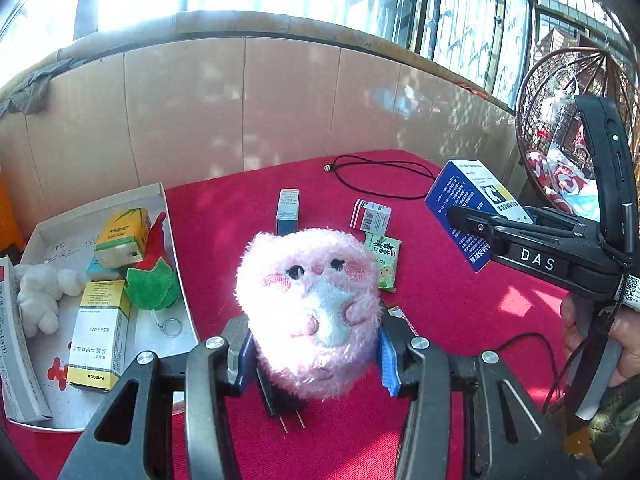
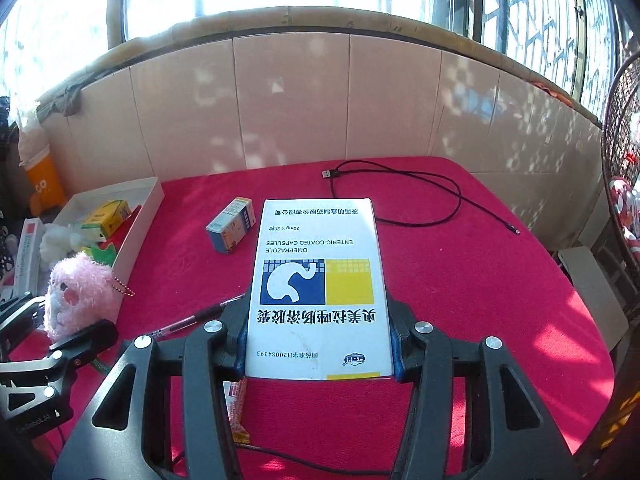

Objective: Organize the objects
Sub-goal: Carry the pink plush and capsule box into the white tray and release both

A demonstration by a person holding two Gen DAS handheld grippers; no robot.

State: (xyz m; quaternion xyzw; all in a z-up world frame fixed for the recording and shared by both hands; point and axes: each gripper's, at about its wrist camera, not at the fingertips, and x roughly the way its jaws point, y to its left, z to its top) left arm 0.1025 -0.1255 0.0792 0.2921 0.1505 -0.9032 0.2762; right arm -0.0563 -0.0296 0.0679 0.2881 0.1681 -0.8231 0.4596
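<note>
Closed around its fluffy middle, the left hand-held gripper (image 1: 314,354) holds the pink plush toy (image 1: 308,312), soft and light, above the red surface (image 1: 460,312), while the right hand-held gripper (image 2: 318,354) clamps the stiff, light medicine box (image 2: 318,280) by its long edges

Black plug (image 1: 280,400) mostly hidden under fluffy pink plush toy (image 1: 308,312), orange snack packet (image 2: 236,412) partly covered by right gripper (image 2: 319,350), long white-and-red box (image 1: 20,344) cut by left edge, small print on blue-and-white medicine box (image 1: 468,216) too small to read
</note>
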